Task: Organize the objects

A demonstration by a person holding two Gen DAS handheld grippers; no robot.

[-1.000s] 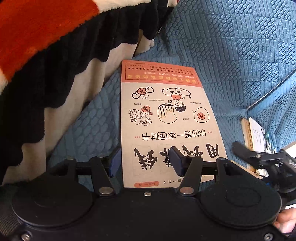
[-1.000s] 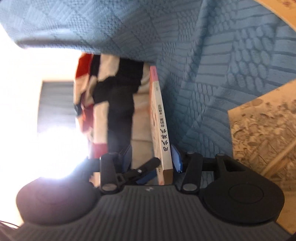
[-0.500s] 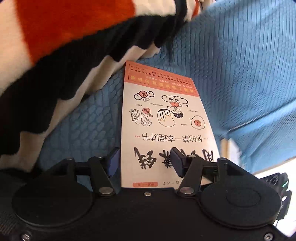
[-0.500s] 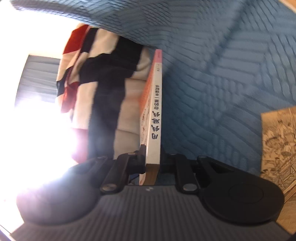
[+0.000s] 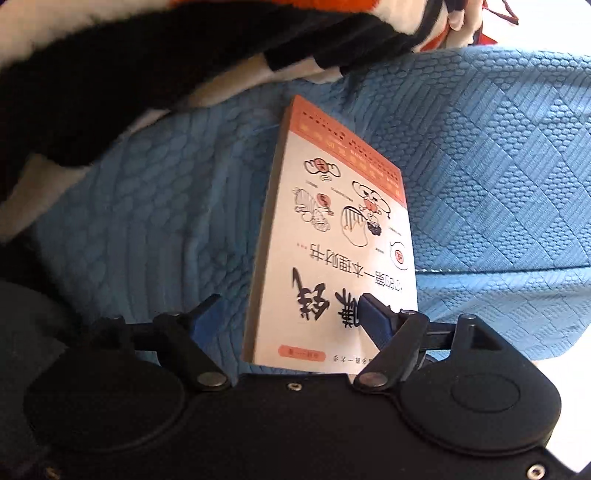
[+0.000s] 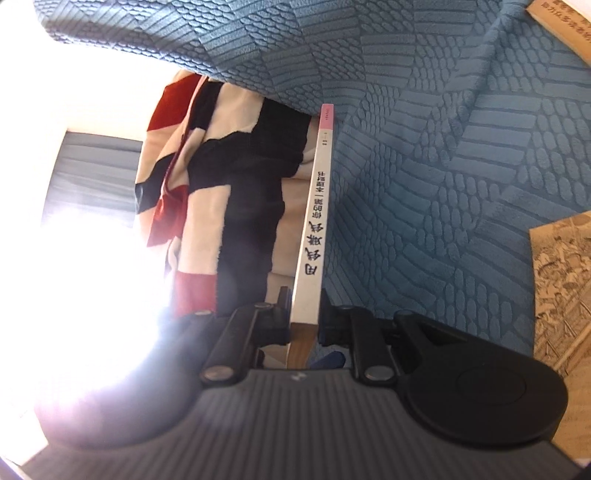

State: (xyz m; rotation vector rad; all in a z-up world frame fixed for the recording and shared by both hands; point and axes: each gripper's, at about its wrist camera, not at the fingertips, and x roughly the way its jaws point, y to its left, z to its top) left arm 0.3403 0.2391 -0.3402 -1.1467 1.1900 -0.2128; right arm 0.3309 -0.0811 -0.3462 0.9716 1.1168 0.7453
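Note:
A white paperback book [image 5: 332,258] with an orange band, cartoon drawings and black Chinese title is tilted up off the blue quilted cover [image 5: 498,177]. My left gripper [image 5: 288,317] is open; its blue-padded fingers [image 5: 373,321] straddle the book's near end, one over the cover, one beside it. In the right wrist view the book's spine [image 6: 316,221] stands upright between my right gripper's [image 6: 304,314] jaws, which are shut on it near its lower end.
A red, black and cream fleece blanket [image 5: 147,55] lies close behind the book, and shows in the right wrist view [image 6: 221,184]. Another illustrated book [image 6: 561,288] lies at the right on the quilt, a further one [image 6: 561,29] at top right. Bright window glare fills the left.
My right gripper closed on the book's spine and lifted that edge, so the book went from lying flat to tilted. The left gripper stayed open around it.

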